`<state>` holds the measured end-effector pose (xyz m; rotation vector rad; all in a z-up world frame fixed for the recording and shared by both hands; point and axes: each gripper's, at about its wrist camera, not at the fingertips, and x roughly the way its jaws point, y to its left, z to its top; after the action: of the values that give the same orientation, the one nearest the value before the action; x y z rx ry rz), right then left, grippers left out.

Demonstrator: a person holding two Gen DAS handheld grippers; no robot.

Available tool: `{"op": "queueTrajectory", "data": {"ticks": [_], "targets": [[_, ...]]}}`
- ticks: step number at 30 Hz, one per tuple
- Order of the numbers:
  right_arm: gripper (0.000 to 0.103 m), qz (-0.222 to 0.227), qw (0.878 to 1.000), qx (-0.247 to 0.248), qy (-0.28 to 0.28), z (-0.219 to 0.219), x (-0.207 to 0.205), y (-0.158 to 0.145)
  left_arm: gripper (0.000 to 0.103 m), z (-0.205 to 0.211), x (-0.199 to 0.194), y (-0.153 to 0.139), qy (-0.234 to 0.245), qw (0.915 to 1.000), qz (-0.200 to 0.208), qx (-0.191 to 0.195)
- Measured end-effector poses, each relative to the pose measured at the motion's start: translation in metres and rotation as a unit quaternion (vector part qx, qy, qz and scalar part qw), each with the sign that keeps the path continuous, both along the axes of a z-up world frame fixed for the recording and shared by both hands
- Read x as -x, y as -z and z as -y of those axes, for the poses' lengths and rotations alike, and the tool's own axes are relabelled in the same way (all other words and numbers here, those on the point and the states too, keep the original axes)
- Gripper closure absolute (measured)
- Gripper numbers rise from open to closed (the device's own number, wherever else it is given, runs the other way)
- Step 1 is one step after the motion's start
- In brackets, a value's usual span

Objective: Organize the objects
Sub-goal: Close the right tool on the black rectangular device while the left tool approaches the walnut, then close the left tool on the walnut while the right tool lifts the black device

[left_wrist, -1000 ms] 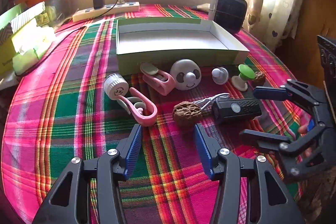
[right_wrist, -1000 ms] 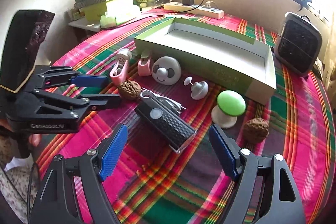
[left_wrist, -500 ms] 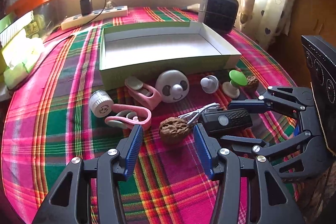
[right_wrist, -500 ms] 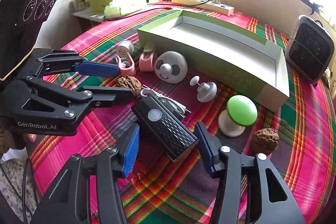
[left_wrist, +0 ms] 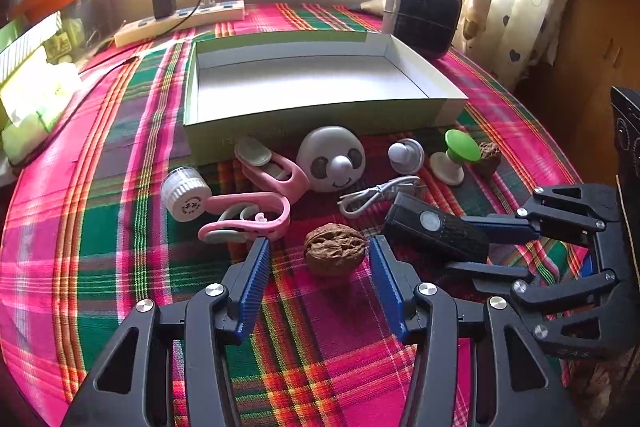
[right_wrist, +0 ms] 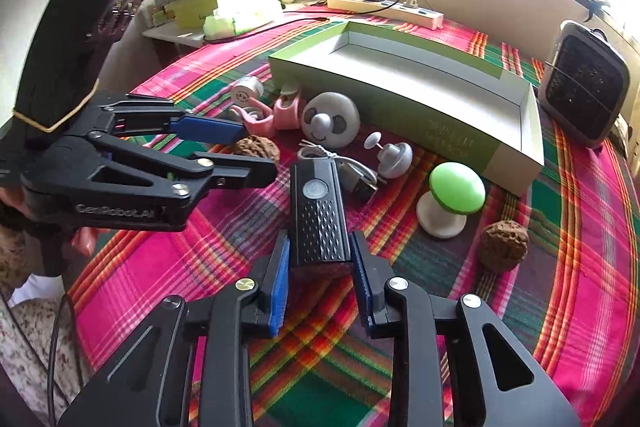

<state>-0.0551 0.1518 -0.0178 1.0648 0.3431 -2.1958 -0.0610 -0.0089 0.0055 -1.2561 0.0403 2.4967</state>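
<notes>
The right gripper [right_wrist: 320,267] has just been closing, and its blue pads [right_wrist: 280,279] now sit tight against both sides of the black flashlight [right_wrist: 318,215], pinching the near end of it. The flashlight lies flat on the plaid tablecloth [right_wrist: 560,267], its round button facing up, with a coiled white cable [right_wrist: 344,163] just behind its far end.

Over to the left gripper [left_wrist: 316,271]: its jaws stand spread, with a walnut [left_wrist: 334,253] on the cloth between the two blue pads, neither pad touching it. From the right wrist view the same gripper [right_wrist: 256,151] reaches in from the left side, that walnut [right_wrist: 256,149] peeking out between its fingers.

Behind the action, a row of small things waits in front of the open green box [left_wrist: 320,115]: a white panda-face piece [left_wrist: 332,159], two pink clips [left_wrist: 260,195], a white round cap [left_wrist: 184,187], a small grey knob [left_wrist: 406,157] and a green-topped mushroom-shaped piece [left_wrist: 456,155]. A second walnut [right_wrist: 504,247] sits just beside the mushroom, to its right in the right wrist view. The box shows a bare white floor inside. Farther back, a small black-grilled heater [left_wrist: 424,15] stands at the box's far right corner, and a power strip [left_wrist: 180,23] with a black charger plugged in lies along the wall.
</notes>
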Motion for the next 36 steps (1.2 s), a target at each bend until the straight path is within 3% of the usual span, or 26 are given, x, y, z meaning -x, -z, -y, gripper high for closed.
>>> {"op": "queueTrajectory", "data": {"ticks": [12,21,25,31,36], "targets": [[0.074,-0.008,1.0,-0.018,0.022,0.007,0.0,0.002,0.054,0.001,0.001,-0.001,-0.038,0.9991,0.014,-0.013],[0.073,-0.015,0.999,-0.023,0.032,0.013,0.006,0.004,0.054,-0.004,0.003,-0.001,-0.042,0.999,0.01,0.007],[0.073,-0.014,0.999,-0.021,0.035,0.013,0.005,0.004,0.058,-0.004,0.003,-0.001,-0.047,0.9988,0.008,0.01],[0.074,-0.011,0.999,-0.017,0.039,0.013,0.005,0.004,0.073,-0.005,0.004,-0.002,-0.047,0.9988,0.008,0.013],[0.075,-0.009,0.999,-0.014,0.043,0.012,0.004,0.003,0.074,-0.006,0.004,-0.002,-0.044,0.9989,0.007,0.016]]}}
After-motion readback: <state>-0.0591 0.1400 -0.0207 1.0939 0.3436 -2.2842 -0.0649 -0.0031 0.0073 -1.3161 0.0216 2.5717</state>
